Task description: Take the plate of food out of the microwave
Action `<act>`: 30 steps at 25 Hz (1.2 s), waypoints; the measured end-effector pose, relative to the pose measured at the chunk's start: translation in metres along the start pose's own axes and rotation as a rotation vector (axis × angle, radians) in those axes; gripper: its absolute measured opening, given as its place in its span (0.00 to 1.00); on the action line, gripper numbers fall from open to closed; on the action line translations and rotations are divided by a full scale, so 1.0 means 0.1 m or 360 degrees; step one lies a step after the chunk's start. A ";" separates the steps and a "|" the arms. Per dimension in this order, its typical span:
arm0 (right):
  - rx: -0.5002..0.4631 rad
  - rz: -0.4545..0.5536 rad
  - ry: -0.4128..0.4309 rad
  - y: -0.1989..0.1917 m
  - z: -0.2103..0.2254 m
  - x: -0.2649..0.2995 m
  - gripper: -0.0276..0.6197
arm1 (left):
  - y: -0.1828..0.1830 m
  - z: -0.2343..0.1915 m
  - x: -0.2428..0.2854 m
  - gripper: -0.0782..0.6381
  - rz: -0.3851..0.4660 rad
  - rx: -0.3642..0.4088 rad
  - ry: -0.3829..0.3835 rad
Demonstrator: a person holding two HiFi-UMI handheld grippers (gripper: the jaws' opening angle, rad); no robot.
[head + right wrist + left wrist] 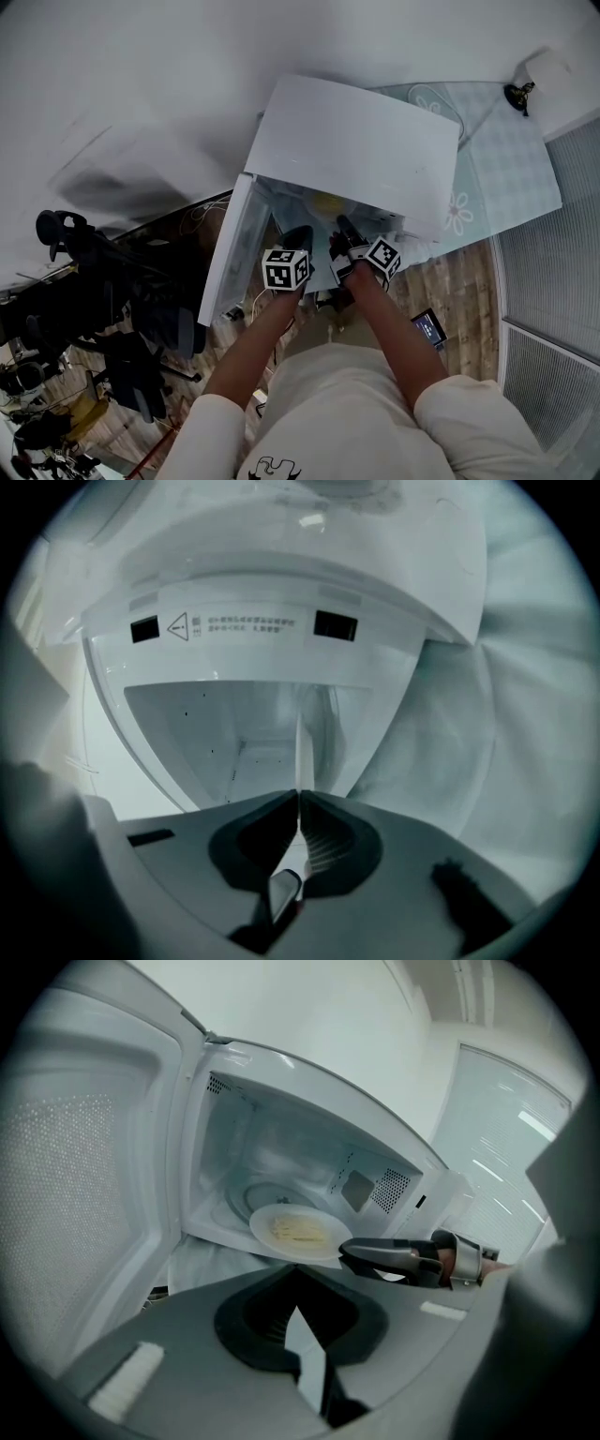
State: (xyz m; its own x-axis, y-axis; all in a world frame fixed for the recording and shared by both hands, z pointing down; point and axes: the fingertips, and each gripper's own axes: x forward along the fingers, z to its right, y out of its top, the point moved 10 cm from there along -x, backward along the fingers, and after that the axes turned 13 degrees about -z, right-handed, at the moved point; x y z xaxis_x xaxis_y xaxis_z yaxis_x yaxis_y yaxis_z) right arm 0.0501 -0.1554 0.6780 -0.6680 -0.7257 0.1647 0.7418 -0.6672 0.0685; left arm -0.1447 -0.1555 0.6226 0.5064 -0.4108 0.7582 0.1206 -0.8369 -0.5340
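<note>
We see a surface (pixel 511 169) under a pale checked cloth, and on it a white microwave (pixel 356 141). Its door (pixel 228 258) is swung fully open to the left. Both our bare forearms reach toward the opening from below in the head view.

The plate (pixel 265 1224) is white and round. It sits level at the front lip of the cavity, and its near rim overhangs the sill. The right gripper (pixel 349 1252) comes in from the right side and is clamped on the plate's right rim. In the right gripper view that rim runs as a thin pale line straight up from between the closed jaws, so this gripper is turned on its side to the plate.

The left gripper (pixel 295 1273) is just in front of the plate and slightly below its near rim. Its jaws are drawn together with nothing held between them. We cannot tell whether its tips touch the rim.

A small heap of pale yellow food (pixel 300 1232) lies in the middle of the plate, well clear of the rim the right gripper holds.
</note>
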 end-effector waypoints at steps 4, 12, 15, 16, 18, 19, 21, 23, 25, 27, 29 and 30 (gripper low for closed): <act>-0.0003 -0.0047 0.0012 -0.04 -0.05 -0.11 0.08 | -0.03 0.05 -0.04 0.12 0.0019 0.0015 0.0004; -0.0014 -0.0082 0.0081 -0.16 -0.22 -0.34 0.08 | -0.03 0.12 -0.24 0.12 0.0103 0.0020 0.0034; -0.0023 -0.0100 0.0082 -0.21 -0.29 -0.46 0.08 | -0.04 0.21 -0.36 0.12 0.0126 0.0077 0.0034; -0.0039 -0.0118 0.0063 -0.23 -0.33 -0.50 0.08 | -0.04 0.24 -0.41 0.12 0.0132 0.0095 0.0036; -0.0049 -0.0146 0.0050 -0.28 -0.40 -0.59 0.08 | -0.06 0.32 -0.50 0.12 0.0155 0.0120 0.0027; -0.0047 -0.0151 0.0059 -0.30 -0.43 -0.64 0.08 | -0.08 0.37 -0.54 0.12 0.0171 0.0129 0.0020; -0.0054 -0.0159 0.0079 -0.34 -0.48 -0.73 0.08 | -0.10 0.46 -0.62 0.12 0.0200 0.0155 0.0014; -0.0073 -0.0178 0.0086 -0.38 -0.52 -0.81 0.08 | -0.12 0.53 -0.69 0.12 0.0223 0.0179 0.0019; -0.0087 -0.0200 0.0087 -0.41 -0.54 -0.88 0.08 | -0.14 0.59 -0.73 0.12 0.0243 0.0177 0.0026; -0.0084 -0.0212 0.0098 -0.43 -0.57 -0.95 0.08 | -0.16 0.63 -0.77 0.12 0.0259 0.0163 0.0026; -0.0074 -0.0216 0.0120 -0.47 -0.62 -1.02 0.08 | -0.19 0.67 -0.83 0.12 0.0272 0.0161 0.0030; -0.0075 -0.0219 0.0127 -0.48 -0.64 -1.06 0.08 | -0.21 0.69 -0.86 0.12 0.0279 0.0165 0.0036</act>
State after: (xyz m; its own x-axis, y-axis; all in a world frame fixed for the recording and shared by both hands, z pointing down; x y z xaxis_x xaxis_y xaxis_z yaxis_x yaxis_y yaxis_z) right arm 0.0819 -0.0571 0.5937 -0.7670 -0.6368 0.0783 0.6407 -0.7669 0.0386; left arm -0.1319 -0.0779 0.5426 0.5082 -0.5558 0.6578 0.1200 -0.7107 -0.6932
